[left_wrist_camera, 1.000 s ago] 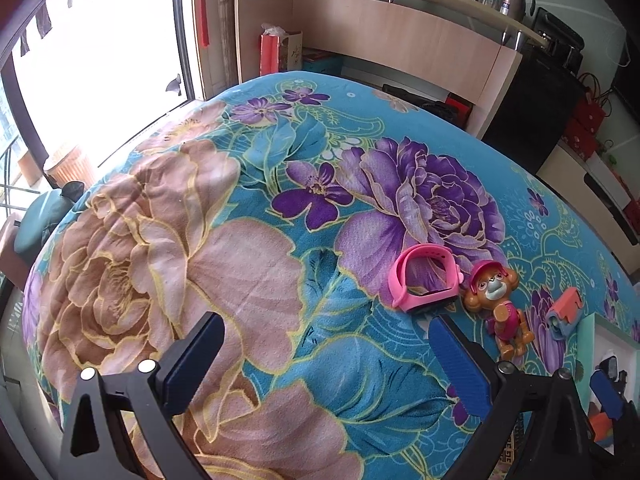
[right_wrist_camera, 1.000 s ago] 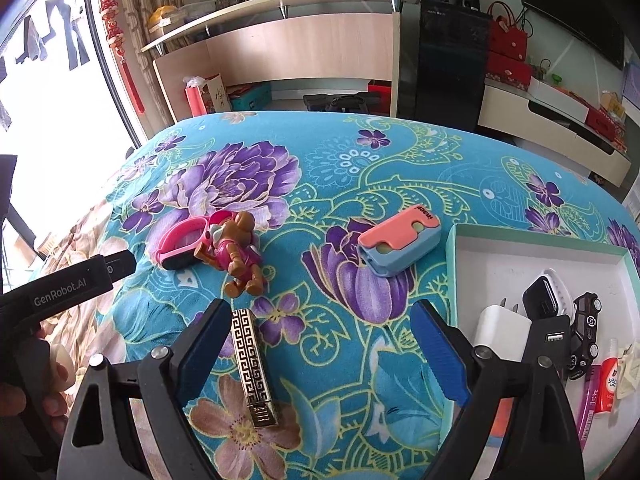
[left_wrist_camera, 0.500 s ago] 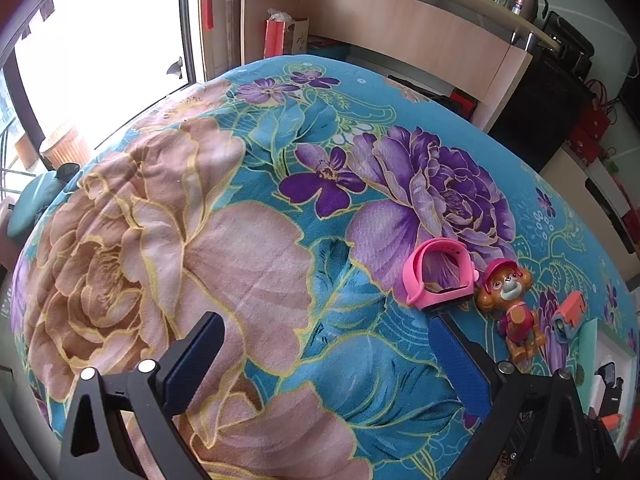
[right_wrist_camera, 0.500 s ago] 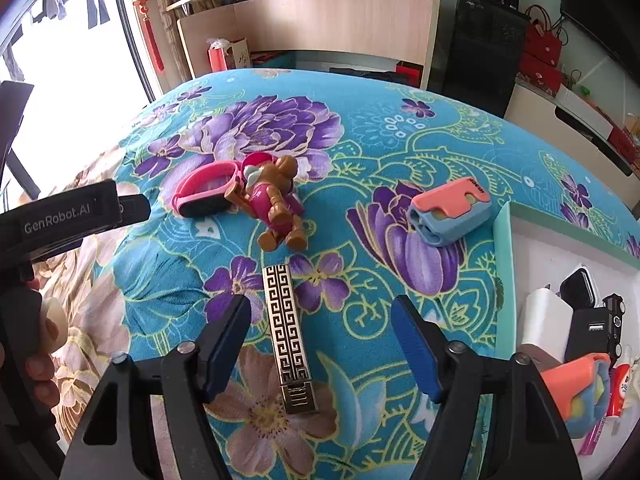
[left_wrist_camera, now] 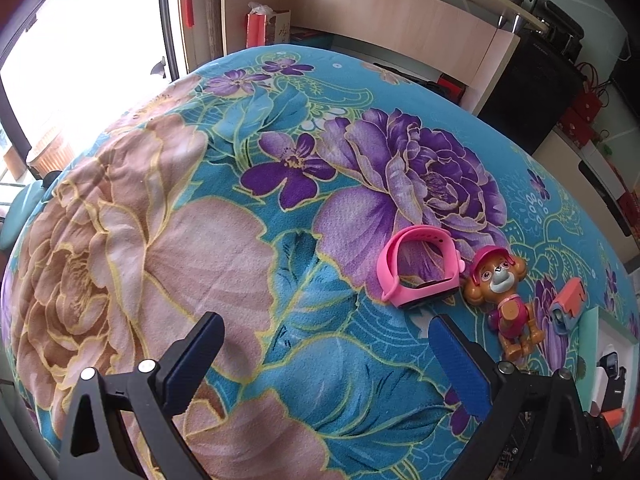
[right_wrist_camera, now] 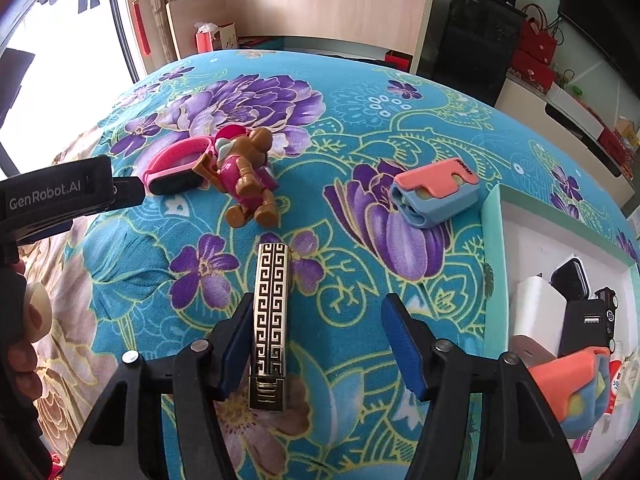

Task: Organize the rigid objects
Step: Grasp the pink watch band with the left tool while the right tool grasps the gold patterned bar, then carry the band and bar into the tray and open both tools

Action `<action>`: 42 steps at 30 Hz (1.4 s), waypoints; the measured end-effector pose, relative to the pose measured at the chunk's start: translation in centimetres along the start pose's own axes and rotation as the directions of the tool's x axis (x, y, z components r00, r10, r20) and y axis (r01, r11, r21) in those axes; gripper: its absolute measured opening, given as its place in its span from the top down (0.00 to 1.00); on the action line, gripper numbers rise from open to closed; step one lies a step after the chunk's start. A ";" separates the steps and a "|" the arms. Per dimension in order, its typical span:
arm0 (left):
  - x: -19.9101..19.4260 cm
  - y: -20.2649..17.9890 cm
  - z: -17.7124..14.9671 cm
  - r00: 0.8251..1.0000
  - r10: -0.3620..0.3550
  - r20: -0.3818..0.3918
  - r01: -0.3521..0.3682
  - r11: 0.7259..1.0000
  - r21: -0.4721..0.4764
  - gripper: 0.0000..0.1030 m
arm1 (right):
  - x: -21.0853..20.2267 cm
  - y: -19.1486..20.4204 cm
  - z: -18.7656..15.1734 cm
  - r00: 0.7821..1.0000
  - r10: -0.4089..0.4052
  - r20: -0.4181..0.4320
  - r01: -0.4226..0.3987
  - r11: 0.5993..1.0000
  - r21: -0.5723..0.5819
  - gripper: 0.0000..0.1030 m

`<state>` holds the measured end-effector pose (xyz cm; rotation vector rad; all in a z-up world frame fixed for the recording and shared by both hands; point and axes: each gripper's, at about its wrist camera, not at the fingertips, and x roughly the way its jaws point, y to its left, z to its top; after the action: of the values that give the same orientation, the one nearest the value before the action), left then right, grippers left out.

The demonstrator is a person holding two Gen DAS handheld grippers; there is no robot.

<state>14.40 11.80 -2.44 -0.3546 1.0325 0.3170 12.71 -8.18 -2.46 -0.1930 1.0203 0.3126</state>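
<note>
**Right jaws closing around the gold lighter on the bed**

The right gripper [right_wrist_camera: 316, 344] points steeply down at the bed [right_wrist_camera: 360, 92], which is covered by a teal floral blanket. Its jaws have just been closing and now stand about half open, with the gold patterned lighter [right_wrist_camera: 270, 320] between them. The left pad lies against the lighter's side, while the right pad stands clear of it, so nothing is clamped.

At 11 o'clock from the lighter lies a toy dog [right_wrist_camera: 244, 176] in a pink outfit, touching a pink watch [right_wrist_camera: 176, 164] on its far side. At 1 o'clock sits a coral and blue case [right_wrist_camera: 436, 192], apart from the rest. At 3 o'clock, the white tray [right_wrist_camera: 494, 240] with a green rim holds a white charger, dark gadgets and another coral and blue case (packed close together).

The left gripper [left_wrist_camera: 324, 360] hangs over bare blanket with its jaws wide and nothing between them. In its view the watch [left_wrist_camera: 416, 268] lies at 1 o'clock, just beyond the right pad, with the toy dog [left_wrist_camera: 500, 296] beside it.
</note>
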 end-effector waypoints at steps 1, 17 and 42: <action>0.2 -0.3 0.1 1.000 -0.005 0.000 0.005 1.000 0.008 0.00 | 0.0 -0.2 0.0 1.000 -0.001 0.000 0.001 1.000 0.004 0.40; 2.0 -3.7 0.8 0.999 -0.017 0.043 0.011 0.992 0.125 0.00 | -0.4 -0.6 0.0 1.000 0.011 0.005 -0.011 1.000 0.016 0.83; -1.1 -4.2 1.0 0.988 -0.091 0.126 0.071 0.985 0.155 0.43 | -1.7 -2.0 0.2 0.997 0.054 0.051 -0.058 0.995 0.078 0.85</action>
<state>16.40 8.39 -0.46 -0.2355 0.9030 0.1856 12.79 -10.30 -0.88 -0.0844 0.9888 0.3260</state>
